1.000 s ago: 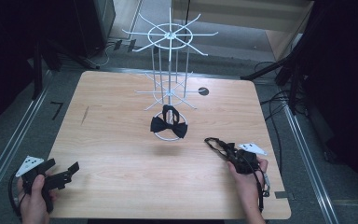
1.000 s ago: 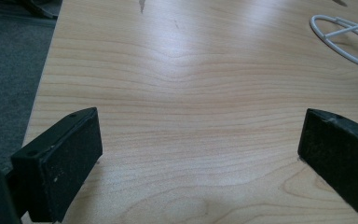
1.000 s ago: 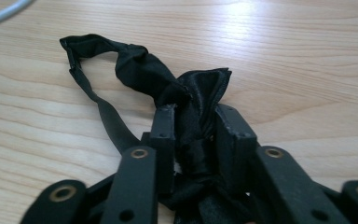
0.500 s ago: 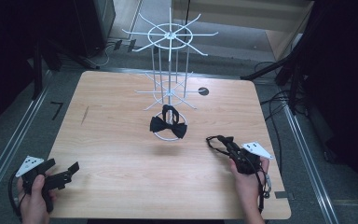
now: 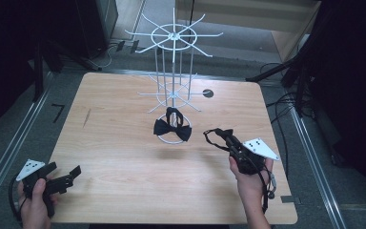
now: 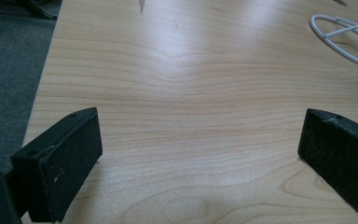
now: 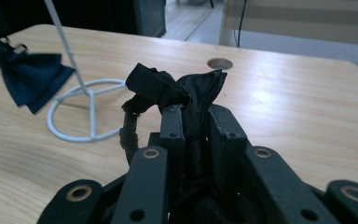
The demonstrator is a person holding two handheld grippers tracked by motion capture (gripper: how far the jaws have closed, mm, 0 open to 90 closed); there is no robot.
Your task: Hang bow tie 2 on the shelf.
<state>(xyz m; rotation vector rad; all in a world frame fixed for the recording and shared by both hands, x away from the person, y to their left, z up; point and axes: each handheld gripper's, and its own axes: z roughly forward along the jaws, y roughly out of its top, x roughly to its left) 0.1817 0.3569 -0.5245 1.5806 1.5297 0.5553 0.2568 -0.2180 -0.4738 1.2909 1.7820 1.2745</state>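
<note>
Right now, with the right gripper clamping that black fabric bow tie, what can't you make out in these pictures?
- Held black fabric bow tie: its lower part is hidden between the right gripper jaws in the right gripper view; too small in the high view.
- Second dark bow tie on the white wire rack: cut off by the right gripper view's left edge.
- How it hangs: too small.

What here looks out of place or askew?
Little stands out. One black fabric bow tie hangs low on the white wire rack, drooping over its base ring. The right gripper pinches a second, crumpled black bow tie. The wooden table shows no spill or damage.
</note>
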